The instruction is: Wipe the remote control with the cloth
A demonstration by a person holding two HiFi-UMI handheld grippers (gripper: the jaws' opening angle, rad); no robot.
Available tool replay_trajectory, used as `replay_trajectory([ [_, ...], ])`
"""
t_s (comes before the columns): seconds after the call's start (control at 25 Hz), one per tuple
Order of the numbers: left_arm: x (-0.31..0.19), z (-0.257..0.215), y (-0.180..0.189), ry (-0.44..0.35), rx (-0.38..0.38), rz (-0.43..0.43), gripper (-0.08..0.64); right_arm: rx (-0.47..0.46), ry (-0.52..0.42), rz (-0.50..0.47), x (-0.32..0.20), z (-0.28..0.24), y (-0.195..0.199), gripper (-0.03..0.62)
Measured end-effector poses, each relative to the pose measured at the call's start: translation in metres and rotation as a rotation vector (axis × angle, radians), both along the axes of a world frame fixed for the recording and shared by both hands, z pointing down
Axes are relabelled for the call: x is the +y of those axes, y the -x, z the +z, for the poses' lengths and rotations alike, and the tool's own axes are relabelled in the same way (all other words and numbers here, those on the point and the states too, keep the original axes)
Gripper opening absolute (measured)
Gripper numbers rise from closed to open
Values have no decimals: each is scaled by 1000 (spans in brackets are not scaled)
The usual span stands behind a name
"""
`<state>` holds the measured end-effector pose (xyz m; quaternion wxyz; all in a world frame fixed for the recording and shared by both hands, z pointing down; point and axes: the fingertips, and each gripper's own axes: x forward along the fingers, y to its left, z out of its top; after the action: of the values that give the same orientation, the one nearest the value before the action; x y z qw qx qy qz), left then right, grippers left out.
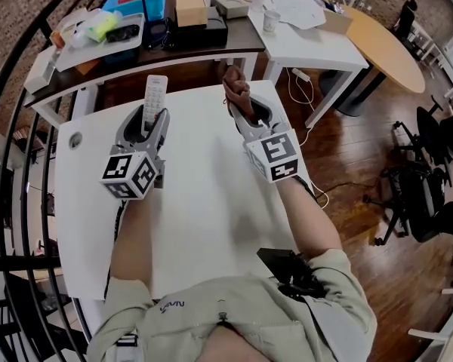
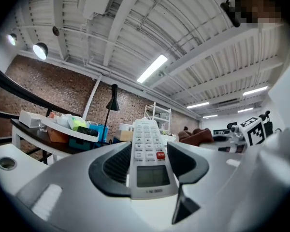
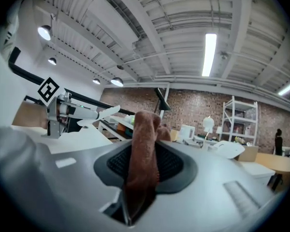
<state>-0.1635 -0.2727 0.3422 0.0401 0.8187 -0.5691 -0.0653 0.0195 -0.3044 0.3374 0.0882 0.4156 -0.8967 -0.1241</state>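
Judging by its look, the remote control (image 2: 147,151) is a light, rigid slab of smooth white plastic. It would likely slip or pivot if nipped at one end only, so the best hold is across its narrow sides low down, which leaves the keys and most of its length free for wiping. The left tongs (image 1: 146,121) have it that way: the jaws stand partly spread, ribbed pads pressed on either side of the lower body by the small display. The remote sticks out forward beyond the tips, held over the white surface (image 1: 204,225). To the right, the cloth (image 3: 144,153) is a brown, soft, limp piece that should fold and bunch under any pressure, so a pinch on a gathered fold is enough. The right tongs (image 1: 247,114) pinch it so, jaws nearly together on the bunched fabric, with a wad standing out past the tips. Remote and cloth are side by side but apart, with no contact yet
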Motion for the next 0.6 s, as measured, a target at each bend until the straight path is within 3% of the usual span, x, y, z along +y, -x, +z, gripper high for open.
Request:
replay_trajectory([
  [0.24, -37, 34, 5, 132, -99, -48, 244, 75, 86, 46, -40, 34, -4, 112],
  [0.6, -62, 100, 3, 411, -269, -49, 245, 189, 348, 31, -63, 109, -2, 117],
])
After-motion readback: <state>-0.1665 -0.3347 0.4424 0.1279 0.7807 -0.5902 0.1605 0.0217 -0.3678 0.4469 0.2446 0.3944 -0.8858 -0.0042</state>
